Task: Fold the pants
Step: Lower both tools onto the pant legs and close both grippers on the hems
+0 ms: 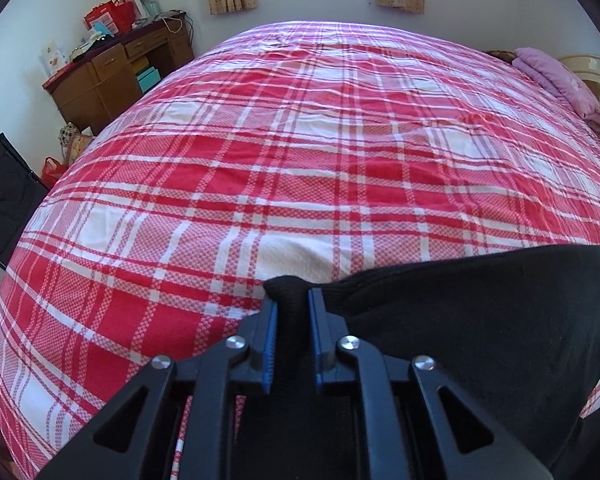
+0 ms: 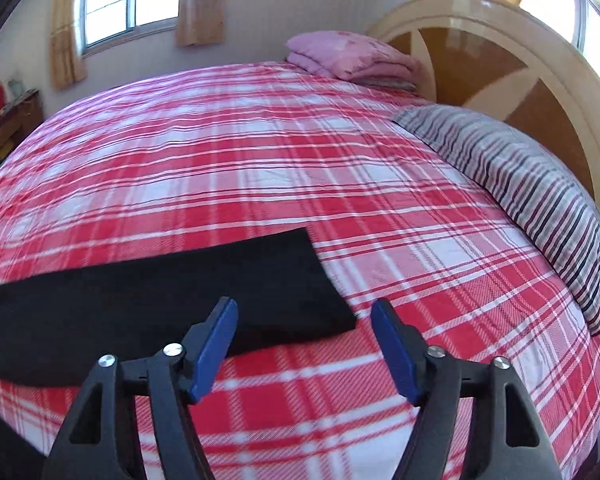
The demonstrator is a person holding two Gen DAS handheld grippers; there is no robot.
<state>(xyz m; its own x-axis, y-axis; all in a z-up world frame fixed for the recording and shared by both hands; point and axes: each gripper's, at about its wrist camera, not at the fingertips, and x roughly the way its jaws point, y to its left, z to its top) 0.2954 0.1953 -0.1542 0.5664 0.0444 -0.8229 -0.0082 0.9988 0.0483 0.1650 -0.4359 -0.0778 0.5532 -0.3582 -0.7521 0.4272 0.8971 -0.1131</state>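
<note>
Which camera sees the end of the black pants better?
The right wrist view: the black pants lie flat on the bed, square end plainly visible, the open right tool above. The left wrist view shows only a bunched corner pinched in the left tool.

A home bedroom: a plaid-covered bed, curved headboard, striped pillow, curtained window, cluttered wooden desk.

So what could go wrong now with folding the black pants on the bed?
The left gripper pinches only a small bunch of the pants, so the cloth may slip out when pulled. The right gripper is open above the pants' end and holds nothing, so that end may drag and wrinkle on the bedspread.
</note>
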